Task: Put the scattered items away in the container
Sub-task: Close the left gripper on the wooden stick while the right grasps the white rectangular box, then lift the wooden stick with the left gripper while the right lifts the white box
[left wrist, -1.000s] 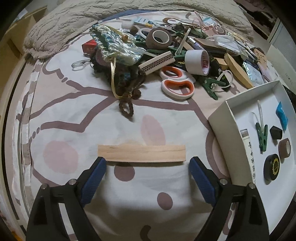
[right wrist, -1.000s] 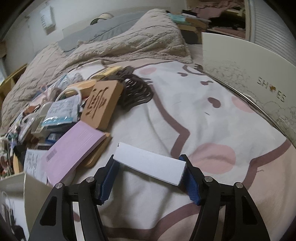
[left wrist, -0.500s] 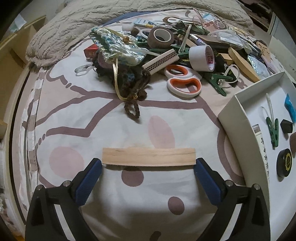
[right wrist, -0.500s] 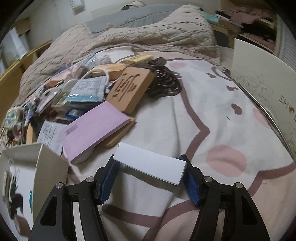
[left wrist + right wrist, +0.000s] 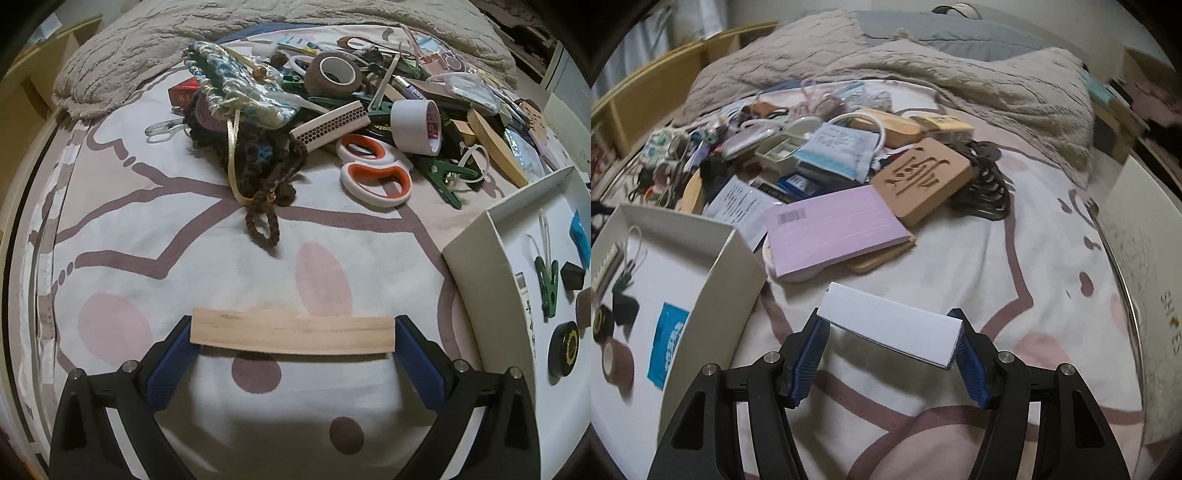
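A flat strip of pale wood [image 5: 291,330] lies crosswise on the patterned bedsheet. My left gripper [image 5: 291,323] straddles it with its jaws opening, a blue pad just off each end; I see no squeeze on it. My right gripper [image 5: 886,321] is shut on a small white flat box [image 5: 890,326], held above the sheet. The white container [image 5: 476,266] sits to the right of the left gripper and, in the right wrist view, the same container [image 5: 727,269] is to the left of the held box. It holds a green clip, tape rolls and a blue packet.
A heap of clutter lies beyond: orange-handled scissors [image 5: 376,177], tape rolls [image 5: 334,74], a matchbox [image 5: 328,125], a braided cord [image 5: 262,192]. In the right wrist view are a lilac notepad [image 5: 831,229], a carved wooden block [image 5: 923,177], a white lid [image 5: 1145,295] at right.
The left gripper opened wider and moved forward, so the wooden strip now sits between its pads. The right gripper rolled and swung left with the white box, bringing the container into view.
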